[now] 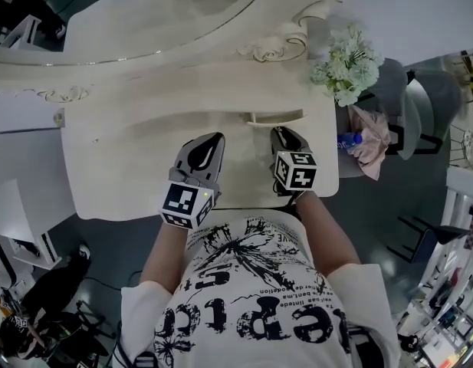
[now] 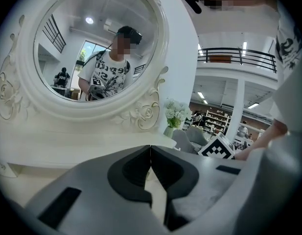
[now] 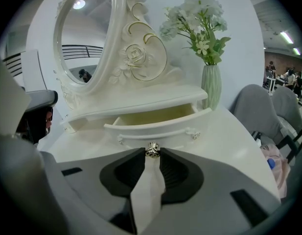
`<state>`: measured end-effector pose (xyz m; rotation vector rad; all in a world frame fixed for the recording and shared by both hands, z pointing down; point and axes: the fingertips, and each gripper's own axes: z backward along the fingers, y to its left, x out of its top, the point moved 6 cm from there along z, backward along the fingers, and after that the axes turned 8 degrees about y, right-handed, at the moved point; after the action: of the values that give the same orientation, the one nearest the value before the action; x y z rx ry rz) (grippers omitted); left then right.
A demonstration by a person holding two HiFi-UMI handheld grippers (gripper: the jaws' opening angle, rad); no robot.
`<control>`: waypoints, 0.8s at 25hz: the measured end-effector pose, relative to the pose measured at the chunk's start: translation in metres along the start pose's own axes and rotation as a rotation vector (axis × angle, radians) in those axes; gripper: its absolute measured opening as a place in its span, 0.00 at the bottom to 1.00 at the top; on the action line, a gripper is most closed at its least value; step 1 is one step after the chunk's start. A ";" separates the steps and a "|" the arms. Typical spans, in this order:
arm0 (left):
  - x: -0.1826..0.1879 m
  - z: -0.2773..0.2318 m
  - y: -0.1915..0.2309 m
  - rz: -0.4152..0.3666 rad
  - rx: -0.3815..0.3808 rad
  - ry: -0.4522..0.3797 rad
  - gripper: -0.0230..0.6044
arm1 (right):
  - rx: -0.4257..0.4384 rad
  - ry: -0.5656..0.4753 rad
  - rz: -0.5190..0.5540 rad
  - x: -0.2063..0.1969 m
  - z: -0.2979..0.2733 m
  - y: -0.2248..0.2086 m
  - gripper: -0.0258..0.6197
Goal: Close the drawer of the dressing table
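The dressing table's small cream drawer stands pulled out under the shelf, its inside showing; from the head view it juts out as drawer. My right gripper is shut on the drawer's metal knob, which sits pinched between the fingertips. In the head view the right gripper reaches the drawer front. My left gripper hovers beside it over the tabletop, shut with its tips touching and nothing held; the left gripper points toward the mirror.
An oval mirror in a carved white frame rises behind the table. A green vase of white flowers stands at the table's right end, near the drawer. Grey chairs and a pink cloth lie to the right.
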<state>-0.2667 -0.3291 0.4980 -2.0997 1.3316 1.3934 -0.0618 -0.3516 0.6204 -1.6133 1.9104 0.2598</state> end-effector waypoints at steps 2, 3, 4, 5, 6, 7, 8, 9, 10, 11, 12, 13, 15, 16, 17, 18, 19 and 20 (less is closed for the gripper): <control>-0.002 0.001 0.001 0.012 0.006 -0.002 0.07 | 0.004 -0.008 0.005 0.003 -0.003 0.000 0.20; -0.003 0.002 0.002 0.016 0.009 -0.004 0.07 | 0.005 -0.012 0.008 0.005 -0.005 0.000 0.20; -0.004 0.002 0.003 0.018 0.013 -0.004 0.07 | 0.005 -0.016 0.011 0.007 -0.007 0.000 0.20; -0.005 0.002 0.003 0.020 0.016 -0.002 0.07 | 0.004 -0.019 0.014 0.008 -0.008 0.000 0.20; -0.007 0.002 0.003 0.022 0.018 0.000 0.07 | 0.003 -0.021 0.018 0.010 -0.009 -0.001 0.20; -0.008 0.003 0.003 0.024 0.019 0.004 0.07 | 0.003 -0.022 0.020 0.011 -0.010 -0.001 0.20; -0.010 0.003 0.003 0.027 0.022 0.007 0.07 | 0.004 -0.021 0.020 0.013 -0.011 -0.001 0.20; -0.011 0.004 0.004 0.028 0.025 0.011 0.07 | 0.007 -0.022 0.019 0.014 -0.012 -0.001 0.20; -0.013 0.004 0.004 0.031 0.029 0.015 0.07 | 0.009 -0.024 0.019 0.016 -0.013 -0.001 0.20; -0.014 0.005 0.006 0.034 0.033 0.018 0.07 | 0.011 -0.027 0.018 0.019 -0.013 -0.002 0.20; -0.015 0.006 0.007 0.037 0.038 0.019 0.07 | 0.012 -0.029 0.016 0.021 -0.014 -0.002 0.20; -0.016 0.007 0.009 0.039 0.044 0.020 0.07 | 0.012 -0.030 0.014 0.023 -0.016 -0.002 0.20; -0.016 0.008 0.012 0.039 0.054 0.019 0.07 | 0.013 -0.030 0.007 0.028 -0.019 -0.003 0.20; -0.016 0.009 0.013 0.039 0.057 0.018 0.07 | 0.013 -0.030 0.005 0.030 -0.020 -0.003 0.20; -0.016 0.009 0.014 0.039 0.061 0.018 0.07 | 0.013 -0.030 0.003 0.032 -0.022 -0.003 0.20; -0.015 0.009 0.015 0.039 0.064 0.018 0.07 | 0.013 -0.030 -0.001 0.034 -0.023 -0.003 0.20; -0.015 0.009 0.016 0.040 0.068 0.019 0.07 | 0.014 -0.030 -0.007 0.035 -0.024 -0.003 0.20; -0.014 0.009 0.017 0.040 0.071 0.018 0.07 | 0.017 -0.031 -0.016 0.036 -0.025 -0.003 0.20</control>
<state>-0.2874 -0.3244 0.5095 -2.0553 1.4169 1.3249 -0.0696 -0.3949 0.6200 -1.6034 1.8711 0.2604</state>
